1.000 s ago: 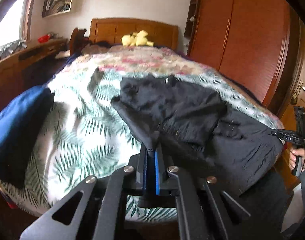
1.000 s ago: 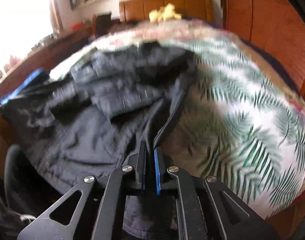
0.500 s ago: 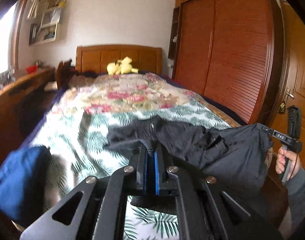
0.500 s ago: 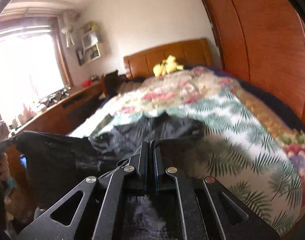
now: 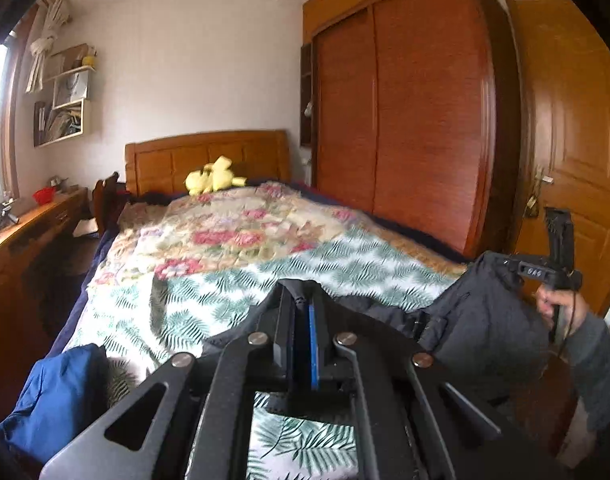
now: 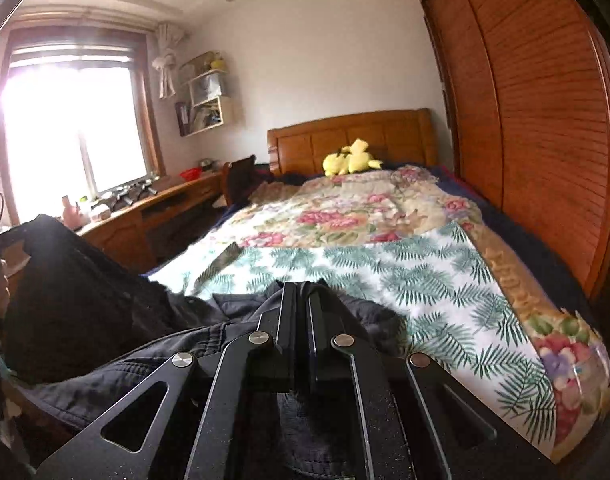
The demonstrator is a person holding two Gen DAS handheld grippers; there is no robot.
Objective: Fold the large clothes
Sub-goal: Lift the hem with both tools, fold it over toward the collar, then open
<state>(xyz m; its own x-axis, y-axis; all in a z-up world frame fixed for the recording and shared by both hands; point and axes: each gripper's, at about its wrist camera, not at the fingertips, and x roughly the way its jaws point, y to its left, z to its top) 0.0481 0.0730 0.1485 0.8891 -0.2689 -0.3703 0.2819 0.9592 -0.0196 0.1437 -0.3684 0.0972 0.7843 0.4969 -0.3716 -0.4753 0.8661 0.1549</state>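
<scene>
Overhead, limp crumpled black garment (image 5: 485,320)

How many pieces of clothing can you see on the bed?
2. A black garment hangs at the foot of the bed, clamped in the left gripper and right gripper. A blue garment lies bunched at the bed's near left corner. Others may be hidden.

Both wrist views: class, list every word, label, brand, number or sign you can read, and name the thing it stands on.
No text can be read in either view.
Right gripper: a small label of pale marks on its black body, too small and blurred to read.
Wall shelf: papers and books, any print too blurred to read.
</scene>
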